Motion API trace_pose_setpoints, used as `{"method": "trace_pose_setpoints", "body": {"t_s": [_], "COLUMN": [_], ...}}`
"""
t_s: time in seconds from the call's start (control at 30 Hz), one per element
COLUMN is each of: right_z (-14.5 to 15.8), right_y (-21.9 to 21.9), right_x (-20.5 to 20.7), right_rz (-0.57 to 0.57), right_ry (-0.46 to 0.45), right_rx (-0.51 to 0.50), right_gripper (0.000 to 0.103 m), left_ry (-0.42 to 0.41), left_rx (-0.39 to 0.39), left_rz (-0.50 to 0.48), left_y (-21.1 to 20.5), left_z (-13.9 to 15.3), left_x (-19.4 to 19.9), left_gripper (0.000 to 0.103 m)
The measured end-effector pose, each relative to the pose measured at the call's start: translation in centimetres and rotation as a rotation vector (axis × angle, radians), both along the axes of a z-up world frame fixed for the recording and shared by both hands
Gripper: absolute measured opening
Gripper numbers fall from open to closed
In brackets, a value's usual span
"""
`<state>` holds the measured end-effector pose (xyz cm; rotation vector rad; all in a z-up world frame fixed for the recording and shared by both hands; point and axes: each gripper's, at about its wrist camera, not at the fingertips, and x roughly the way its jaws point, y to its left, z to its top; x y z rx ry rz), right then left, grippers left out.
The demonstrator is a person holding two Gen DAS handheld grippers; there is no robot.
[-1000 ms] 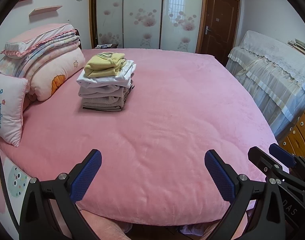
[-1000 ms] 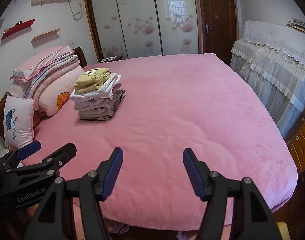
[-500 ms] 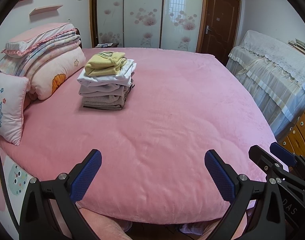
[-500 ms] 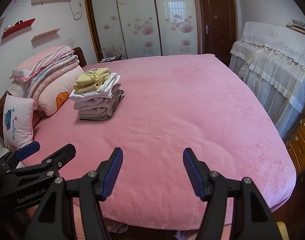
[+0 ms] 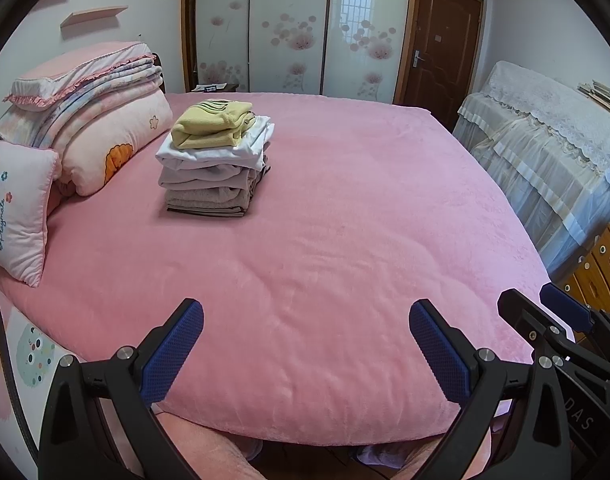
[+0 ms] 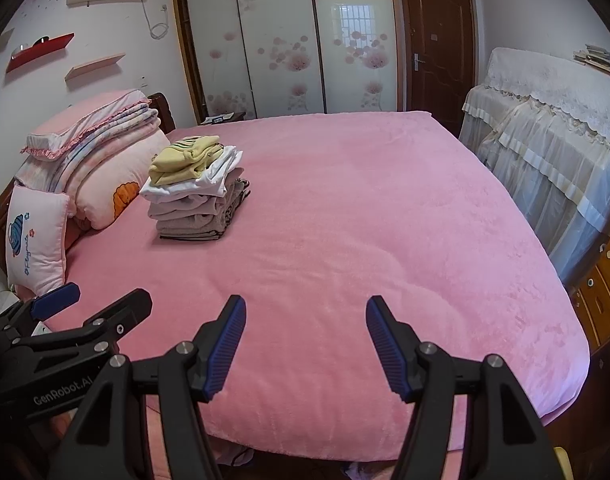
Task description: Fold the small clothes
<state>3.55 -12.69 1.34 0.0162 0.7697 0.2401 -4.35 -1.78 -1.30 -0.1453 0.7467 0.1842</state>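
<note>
A stack of folded small clothes [image 5: 215,160] [image 6: 195,188] rests on the pink bed [image 5: 345,232] [image 6: 365,220], far left, with a yellow garment [image 5: 211,123] on top, white and grey-beige pieces below. My left gripper [image 5: 306,322] stands open over the bed's near edge, nothing between its blue pads. My right gripper [image 6: 305,320] is open too, empty, beside the left one. Both are well short of the stack. In the right wrist view the left gripper [image 6: 65,316] shows at the lower left.
Folded quilts and pillows [image 5: 85,120] lie at the bed's left end, with a small pink cushion [image 5: 17,208] in front. A lace-covered piece of furniture [image 5: 545,152] and wooden drawers [image 5: 601,276] stand to the right. Sliding wardrobe doors and a brown door [image 5: 441,48] are behind.
</note>
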Motion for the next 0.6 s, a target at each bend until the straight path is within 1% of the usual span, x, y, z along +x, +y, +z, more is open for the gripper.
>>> {"method": "trace_pose_setpoints", "body": {"t_s": [0.6], "right_z": [-0.62], "right_y": [-0.67], "right_x": [-0.14], "right_rz": [-0.005], "right_ry": [0.004], "right_rx": [-0.008], "right_gripper": [0.063], "left_ry": [0.010], "left_rx": [-0.012], "left_rz": [-0.006], "left_y": [-0.27], "left_z": [-0.03], "left_x": [-0.38], "left_gripper": [0.102]}}
